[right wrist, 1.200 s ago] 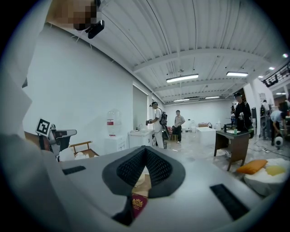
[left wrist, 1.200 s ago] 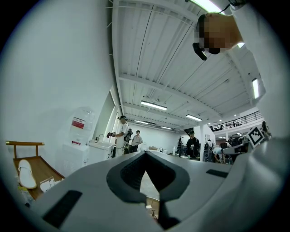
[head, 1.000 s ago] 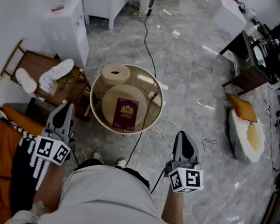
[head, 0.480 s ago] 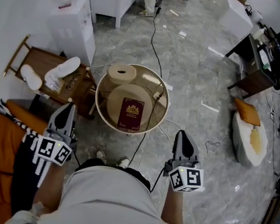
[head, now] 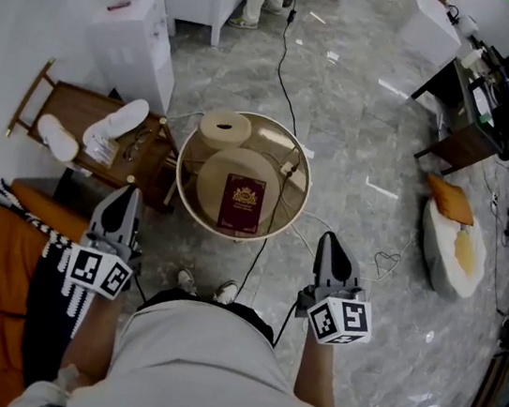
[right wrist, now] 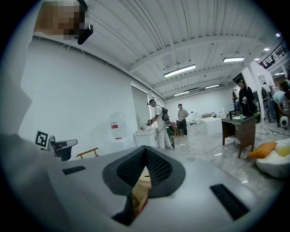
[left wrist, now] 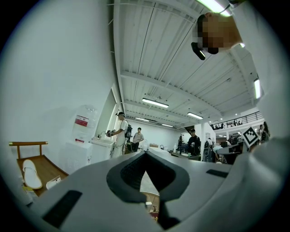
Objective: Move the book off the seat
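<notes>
A maroon book (head: 241,203) with a gold crest lies flat on a round beige seat (head: 212,180), inside a round rimmed stand (head: 306,172) on the floor ahead of me. My left gripper (head: 122,195) hovers to the lower left of the stand, shut and with nothing in it. To the lower right my right gripper (head: 331,242) is likewise shut and holds nothing. Both are well short of the book. In the left gripper view the left gripper (left wrist: 145,154) points level across the room. The right gripper (right wrist: 146,149) does the same in its own view.
A smaller round cushion (head: 225,130) sits behind the seat. A wooden rack with white slippers (head: 105,128) stands left, next to a white cabinet (head: 131,47). A cable (head: 289,70) runs across the floor. A white beanbag (head: 447,246) and dark desk (head: 461,124) are right. People stand far back.
The stand with the book has shifted slightly up and right in the head view. Both grippers keep their places, shut.
</notes>
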Demonstrator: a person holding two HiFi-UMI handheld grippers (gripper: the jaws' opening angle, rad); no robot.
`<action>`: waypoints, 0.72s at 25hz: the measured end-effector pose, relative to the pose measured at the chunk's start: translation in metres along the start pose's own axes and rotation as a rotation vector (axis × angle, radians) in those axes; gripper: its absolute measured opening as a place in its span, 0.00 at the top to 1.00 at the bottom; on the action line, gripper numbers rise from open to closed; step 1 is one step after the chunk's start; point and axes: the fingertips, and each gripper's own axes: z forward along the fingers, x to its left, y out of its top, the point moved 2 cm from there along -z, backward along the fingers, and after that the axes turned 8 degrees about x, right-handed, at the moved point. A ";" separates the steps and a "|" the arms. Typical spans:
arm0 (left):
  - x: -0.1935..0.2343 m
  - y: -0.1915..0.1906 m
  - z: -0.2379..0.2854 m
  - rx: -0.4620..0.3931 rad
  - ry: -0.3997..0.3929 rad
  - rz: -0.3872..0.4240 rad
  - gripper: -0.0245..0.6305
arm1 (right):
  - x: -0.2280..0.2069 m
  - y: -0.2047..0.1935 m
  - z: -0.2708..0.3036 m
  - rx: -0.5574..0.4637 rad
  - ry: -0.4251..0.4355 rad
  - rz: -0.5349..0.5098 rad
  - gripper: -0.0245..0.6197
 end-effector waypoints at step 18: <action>0.046 -0.002 0.000 -0.007 -0.014 -0.022 0.94 | 0.053 0.011 0.041 0.032 -0.011 -0.131 0.93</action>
